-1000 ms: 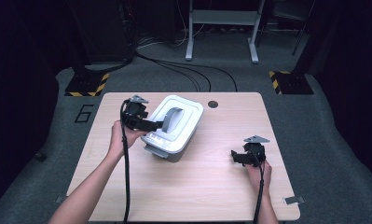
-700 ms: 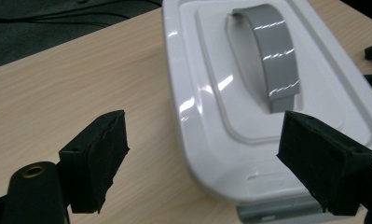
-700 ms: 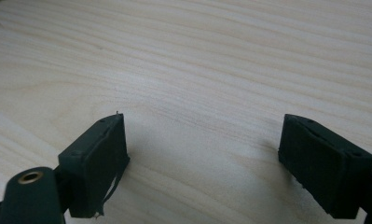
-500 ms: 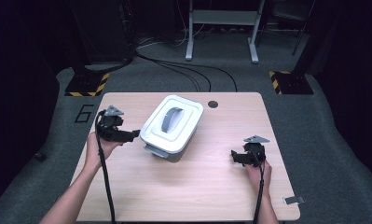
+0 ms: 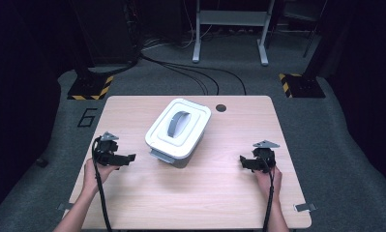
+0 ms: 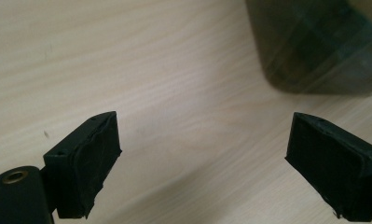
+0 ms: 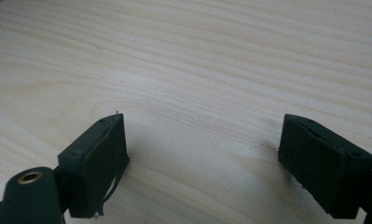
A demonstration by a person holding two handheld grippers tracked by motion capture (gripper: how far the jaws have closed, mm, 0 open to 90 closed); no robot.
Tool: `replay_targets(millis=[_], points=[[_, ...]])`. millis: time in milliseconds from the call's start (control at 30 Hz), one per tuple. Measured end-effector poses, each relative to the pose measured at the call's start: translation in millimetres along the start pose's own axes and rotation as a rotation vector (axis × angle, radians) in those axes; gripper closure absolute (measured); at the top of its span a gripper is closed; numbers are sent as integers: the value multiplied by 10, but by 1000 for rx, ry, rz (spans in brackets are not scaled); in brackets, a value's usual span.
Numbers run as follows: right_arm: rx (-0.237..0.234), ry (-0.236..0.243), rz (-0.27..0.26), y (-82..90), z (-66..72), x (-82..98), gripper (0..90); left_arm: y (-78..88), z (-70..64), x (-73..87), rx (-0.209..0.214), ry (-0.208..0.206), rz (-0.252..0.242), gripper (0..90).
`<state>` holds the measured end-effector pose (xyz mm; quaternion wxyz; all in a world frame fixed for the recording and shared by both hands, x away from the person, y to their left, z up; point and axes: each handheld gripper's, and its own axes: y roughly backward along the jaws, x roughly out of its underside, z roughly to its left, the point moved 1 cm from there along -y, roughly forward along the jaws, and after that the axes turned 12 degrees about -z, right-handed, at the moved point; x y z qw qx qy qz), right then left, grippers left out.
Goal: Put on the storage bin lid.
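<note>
A white lidded box (image 5: 178,128) with a grey handle on top stands in the middle of the wooden table (image 5: 205,198). My left gripper (image 5: 129,158) sits low over the table, left of the box and apart from it, pointing right toward it. Its jaws have just been opening and hold nothing. In the left gripper view the open left gripper (image 6: 202,163) has bare wood between its jaws, and the box's corner (image 6: 314,46) looms at the upper right. My right gripper (image 5: 242,162) rests near the table's right side, pointing left. It (image 7: 204,163) is open over bare wood.
A round cable hole (image 5: 221,108) is in the table behind the box. On the floor beyond lie black cables (image 5: 200,79), two hazard-striped bases (image 5: 89,88) and a painted 6 (image 5: 86,117). Bare tabletop lies in front of the box between the grippers.
My left gripper has drawn back from the box's left side, moving left, toward me and down to the table. Its jaws stand wider. The right gripper has stayed put.
</note>
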<state>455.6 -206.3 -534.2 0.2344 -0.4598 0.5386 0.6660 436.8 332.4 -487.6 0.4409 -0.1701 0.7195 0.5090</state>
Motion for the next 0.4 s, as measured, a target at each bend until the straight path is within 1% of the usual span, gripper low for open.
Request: replay_targets(millis=[33, 67, 100, 133, 167, 200, 233, 267, 333, 367, 400], points=[[0, 0, 0, 0, 0, 0, 144, -34, 10, 59, -7, 6, 2, 85], [0, 1, 0, 0, 0, 0, 144, -68, 26, 133, -19, 19, 15, 73], [0, 0, 0, 0, 0, 0, 143, -94, 50, 205, -14, 18, 24, 61], [-1, 1, 0, 0, 0, 0, 142, -130, 52, 280, -13, 44, 11, 49], [-1, 1, 0, -1, 1, 0, 140, -154, 67, 342, -17, 52, 17, 34], [-2, 2, 0, -1, 1, 0, 140, -159, 78, 391, -35, 23, -1, 14], [1, 1, 1, -1, 1, 0, 139, -149, 72, 425, -45, 10, -22, 7], [-1, 0, 1, -2, 1, 0, 139, -139, 69, 447, -47, -2, -30, 11], [1, -13, -1, -5, 12, -3, 138, -141, 45, 488, -62, -17, -61, 10], [2, -13, 0, -6, 12, -3, 137, -143, 33, 510, -74, -36, -75, 10], [2, -11, -1, -9, 11, -5, 135, -147, 13, 514, -87, -48, -67, 10]])
